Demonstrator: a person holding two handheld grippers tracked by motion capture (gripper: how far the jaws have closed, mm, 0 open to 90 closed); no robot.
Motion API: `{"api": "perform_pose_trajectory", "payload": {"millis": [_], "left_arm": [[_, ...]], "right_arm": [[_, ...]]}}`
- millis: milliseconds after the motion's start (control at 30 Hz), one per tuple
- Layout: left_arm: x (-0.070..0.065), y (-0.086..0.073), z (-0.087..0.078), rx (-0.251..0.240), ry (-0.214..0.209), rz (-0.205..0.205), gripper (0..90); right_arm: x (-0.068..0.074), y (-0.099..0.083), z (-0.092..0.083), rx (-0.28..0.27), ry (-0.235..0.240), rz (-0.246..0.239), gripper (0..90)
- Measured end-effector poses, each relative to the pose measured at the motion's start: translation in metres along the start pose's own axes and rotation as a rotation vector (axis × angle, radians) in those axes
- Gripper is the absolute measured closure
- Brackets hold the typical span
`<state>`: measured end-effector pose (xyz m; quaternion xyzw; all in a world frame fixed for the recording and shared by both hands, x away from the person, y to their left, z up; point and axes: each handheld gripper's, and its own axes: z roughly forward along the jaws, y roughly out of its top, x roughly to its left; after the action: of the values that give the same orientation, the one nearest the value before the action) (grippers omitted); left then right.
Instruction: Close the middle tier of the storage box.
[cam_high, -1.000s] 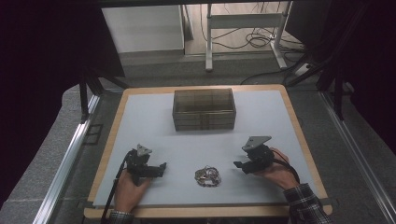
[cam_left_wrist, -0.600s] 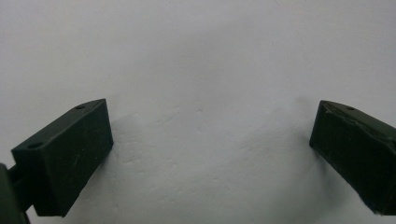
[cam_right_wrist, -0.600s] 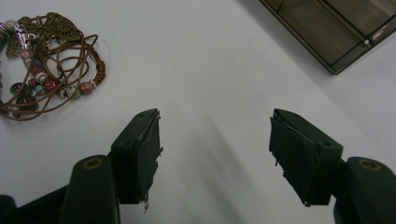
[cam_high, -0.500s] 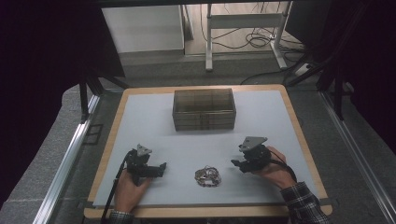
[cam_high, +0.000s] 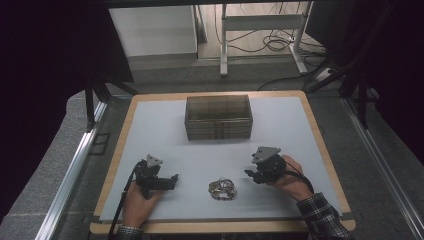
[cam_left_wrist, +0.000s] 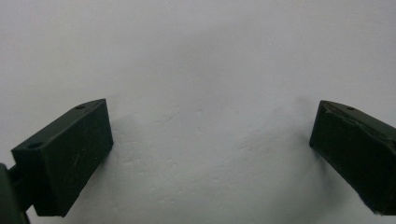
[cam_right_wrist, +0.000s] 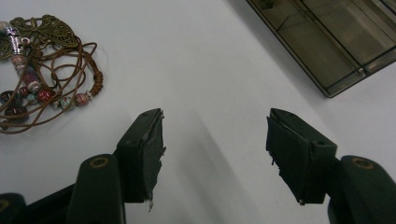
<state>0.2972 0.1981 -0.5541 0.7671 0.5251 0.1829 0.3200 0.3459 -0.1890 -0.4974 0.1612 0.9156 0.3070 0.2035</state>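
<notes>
Surface: one white table mat (cam_high: 165, 130) before me
Far: one smoked box (cam_high: 218, 117)
Near: one beaded necklace (cam_high: 223, 188)
Grippers: I hold two; left gripper (cam_high: 172, 179) wide, empty; right gripper (cam_high: 248, 175) just been closing, nothing between

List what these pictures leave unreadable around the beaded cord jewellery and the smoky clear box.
- Brown cord jewellery with coloured beads: cut by the right gripper view's left edge; too small in the high view.
- Smoky transparent plastic box: tinted walls obscure its contents; cropped in the right gripper view.
- Right gripper: its jaws blur in the high view.
</notes>
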Motion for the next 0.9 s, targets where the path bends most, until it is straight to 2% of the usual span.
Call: {"api": "perform_pose_trajectory", "payload": {"millis": [767,900], "left_arm": [[0.000,0.000,0.000,0.000,0.000,0.000,0.0],[0.000,0.000,0.000,0.000,0.000,0.000,0.0]], "right_arm": [[0.004,0.012,0.005,0.009,-0.042,-0.046,40.3],[0.004,0.016,0.008,0.012,-0.049,-0.068,41.0]]}}
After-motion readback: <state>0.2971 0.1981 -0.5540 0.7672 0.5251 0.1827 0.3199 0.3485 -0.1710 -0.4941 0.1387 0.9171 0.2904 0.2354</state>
